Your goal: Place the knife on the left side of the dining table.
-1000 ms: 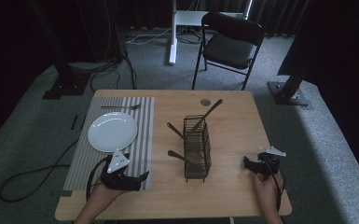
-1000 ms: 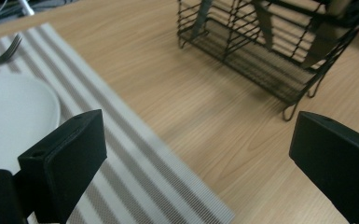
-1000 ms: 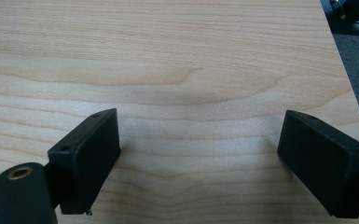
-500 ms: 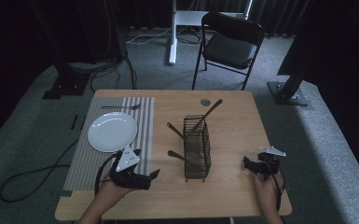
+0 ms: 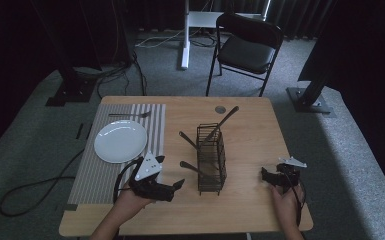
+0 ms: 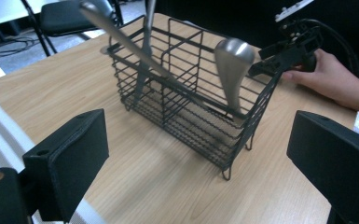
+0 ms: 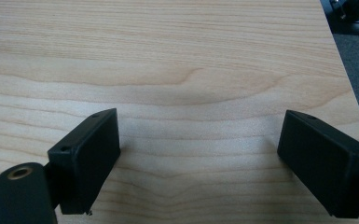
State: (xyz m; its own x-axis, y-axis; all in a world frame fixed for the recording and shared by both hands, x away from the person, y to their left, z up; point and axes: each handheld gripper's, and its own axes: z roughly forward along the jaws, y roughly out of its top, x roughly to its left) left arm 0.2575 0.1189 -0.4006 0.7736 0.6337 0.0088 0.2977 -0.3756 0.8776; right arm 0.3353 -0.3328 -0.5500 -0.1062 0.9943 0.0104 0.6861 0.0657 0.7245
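Dark curtains, a folding chair (image 5: 247,47) and grey carpet surround the wooden tabletop (image 5: 250,132).

1. Wire basket (image 5: 211,159): black, upright, at the centre of the tabletop, divided into compartments. Three metal utensils stand tilted in it. One long handle (image 5: 221,122) leans out toward 1 o'clock; two shorter handles (image 5: 187,140) (image 5: 192,167) lean out toward 9 o'clock. In the left gripper view the basket (image 6: 191,107) sits straight ahead, between the jaw lines but well beyond them.

2. Left hand-held gripper (image 5: 177,185): at 8 o'clock from the basket, near it but apart, aimed at its lower end. Jaws are wide apart and hold nothing.

3. Right hand-held gripper (image 5: 264,175): at 4 o'clock from the basket, resting low by the tabletop's near right area. Jaws are spread wide over bare wood, holding nothing.

4. Striped placemat (image 5: 102,172): at 9 o'clock, carrying a white plate (image 5: 120,141). A fork (image 5: 128,115) lies on the mat at 12 o'clock from the plate.

5. Small round disc (image 5: 220,109): at 12 o'clock from the basket, near the far edge.
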